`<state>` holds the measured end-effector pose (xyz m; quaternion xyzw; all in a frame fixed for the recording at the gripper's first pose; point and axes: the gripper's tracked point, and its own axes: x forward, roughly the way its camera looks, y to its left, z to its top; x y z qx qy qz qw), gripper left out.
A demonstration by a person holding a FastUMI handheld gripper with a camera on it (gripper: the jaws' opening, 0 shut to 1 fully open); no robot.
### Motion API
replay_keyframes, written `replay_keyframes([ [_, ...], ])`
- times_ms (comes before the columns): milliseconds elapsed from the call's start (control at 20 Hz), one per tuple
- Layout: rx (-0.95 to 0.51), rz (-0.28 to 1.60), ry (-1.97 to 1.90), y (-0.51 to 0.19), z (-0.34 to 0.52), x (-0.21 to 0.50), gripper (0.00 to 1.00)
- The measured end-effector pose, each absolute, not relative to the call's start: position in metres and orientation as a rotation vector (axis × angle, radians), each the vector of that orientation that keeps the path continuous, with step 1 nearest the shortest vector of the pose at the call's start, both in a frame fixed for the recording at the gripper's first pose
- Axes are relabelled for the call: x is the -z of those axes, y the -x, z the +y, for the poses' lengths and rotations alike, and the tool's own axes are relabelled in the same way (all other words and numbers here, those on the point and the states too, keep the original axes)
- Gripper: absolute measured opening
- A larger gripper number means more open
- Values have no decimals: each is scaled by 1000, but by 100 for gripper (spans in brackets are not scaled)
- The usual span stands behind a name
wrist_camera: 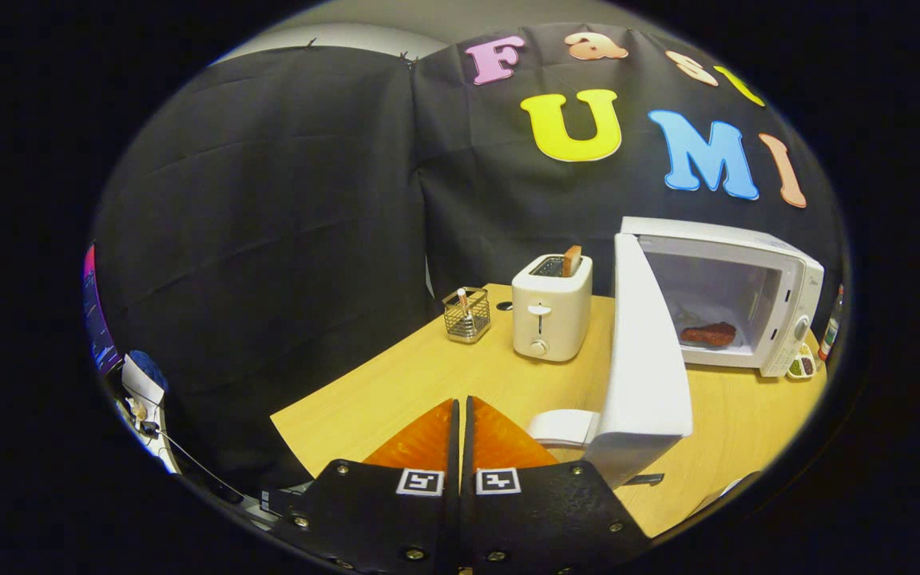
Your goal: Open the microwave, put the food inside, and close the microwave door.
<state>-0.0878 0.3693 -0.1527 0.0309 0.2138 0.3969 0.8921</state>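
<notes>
A white microwave (779, 275) stands on the wooden table (444, 375), beyond my fingers and to their right. Its door (644, 359) hangs wide open, swung out toward me, its edge just right of my fingertips. Inside the cavity lies a reddish-brown piece of food (709, 334) on the floor of the oven. My gripper (460, 403) is shut, fingers pressed together with nothing between them, low over the table's near edge and left of the door.
A white toaster (550, 307) with a slice sticking up stands left of the microwave. A wire basket (466, 315) sits further left. A small white dish (564, 426) lies by the door's foot. Small sauce cups (802, 365) and a bottle (831, 323) stand right of the microwave.
</notes>
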Motion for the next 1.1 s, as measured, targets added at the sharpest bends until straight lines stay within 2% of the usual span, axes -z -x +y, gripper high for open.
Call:
replay_keyframes([
  [350, -702, 450, -38, 48, 301, 164, 1],
  [750, -518, 460, -35, -33, 206, 174, 1],
  [1100, -420, 464, -63, -110, 160, 183, 1],
])
